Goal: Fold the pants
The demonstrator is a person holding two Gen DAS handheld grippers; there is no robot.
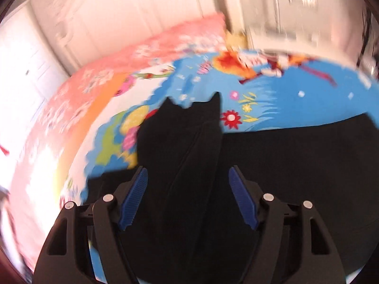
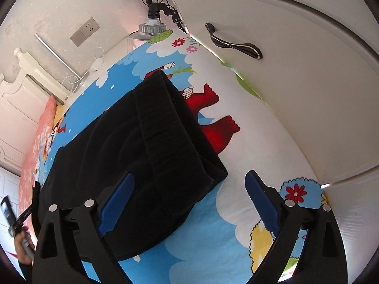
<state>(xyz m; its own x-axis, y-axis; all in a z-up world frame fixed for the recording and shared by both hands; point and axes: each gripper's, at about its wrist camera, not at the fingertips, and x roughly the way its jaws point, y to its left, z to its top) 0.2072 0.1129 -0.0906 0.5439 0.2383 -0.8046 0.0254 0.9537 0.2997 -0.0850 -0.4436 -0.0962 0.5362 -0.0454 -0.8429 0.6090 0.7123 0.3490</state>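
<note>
Right, going view by view:

left wrist view: blurred. left gripper (image 1: 188, 197) has its jaws apart — a ridge of the black pants (image 1: 184, 142) stands between the blue pads (image 1: 133, 197), and whether either pad touches the cloth I cannot tell.
pants there: fill the lower centre and run off to the right edge, lying on the cartoon bedsheet (image 1: 284, 99). pink quilt (image 1: 99, 75) at upper left.
right wrist view: sharp. right gripper (image 2: 188, 207) has its jaws wide apart, gripping nothing. The left pad sits over the cloth, the right pad over bare sheet.
pants here: a folded bundle, long axis from lower left to upper centre, with the near corner between the fingers.
wardrobe door (image 2: 284, 75): fills the right of the frame.
key relation: my guess — the right gripper is better placed for that corner.
</note>
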